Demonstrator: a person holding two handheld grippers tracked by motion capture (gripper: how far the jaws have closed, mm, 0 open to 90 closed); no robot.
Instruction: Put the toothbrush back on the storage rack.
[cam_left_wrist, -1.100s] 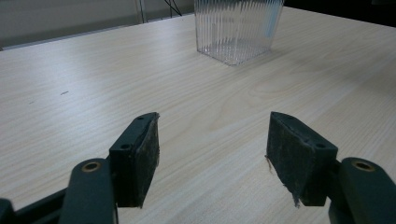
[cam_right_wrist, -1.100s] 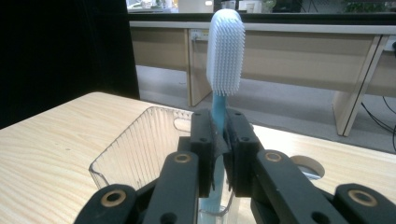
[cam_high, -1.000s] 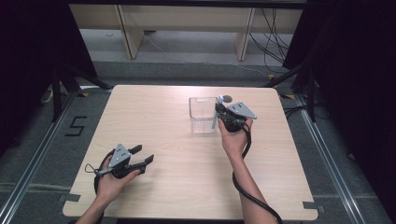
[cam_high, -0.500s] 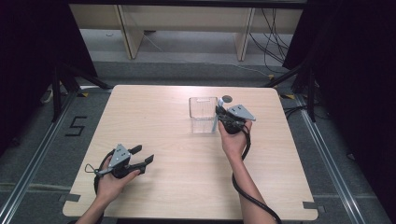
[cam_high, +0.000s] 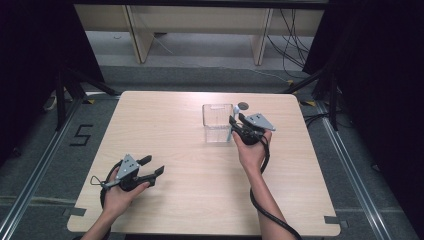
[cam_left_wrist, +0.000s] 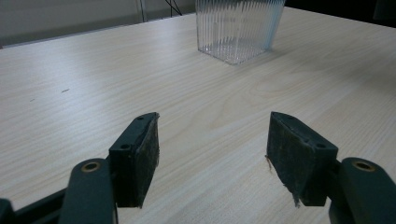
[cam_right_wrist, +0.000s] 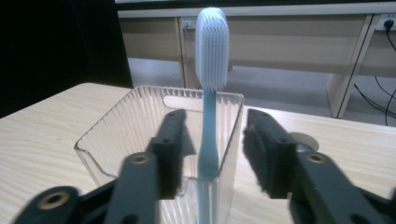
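My right jaws: the right gripper (cam_right_wrist: 212, 154) stands parted, 1 pad on each side of the toothbrush (cam_right_wrist: 211, 93) stem, not pinching it.
My left jaws: the left gripper (cam_left_wrist: 212, 161) is spread wide and empty, low over the table (cam_left_wrist: 93, 84).
Toothbrush: upright in the clear ribbed cup (cam_right_wrist: 140, 135), head above the rim.
Handling, I judge: light, stiff, smooth; best taken on the stem under the bristles.
Cup: probably light, likely to tip.
Surface: pale wood laminate.
Room: dark curtains, shelving, cables on the floor.

Wooden table (cam_high: 165, 130) with clear container (cam_high: 217, 123)
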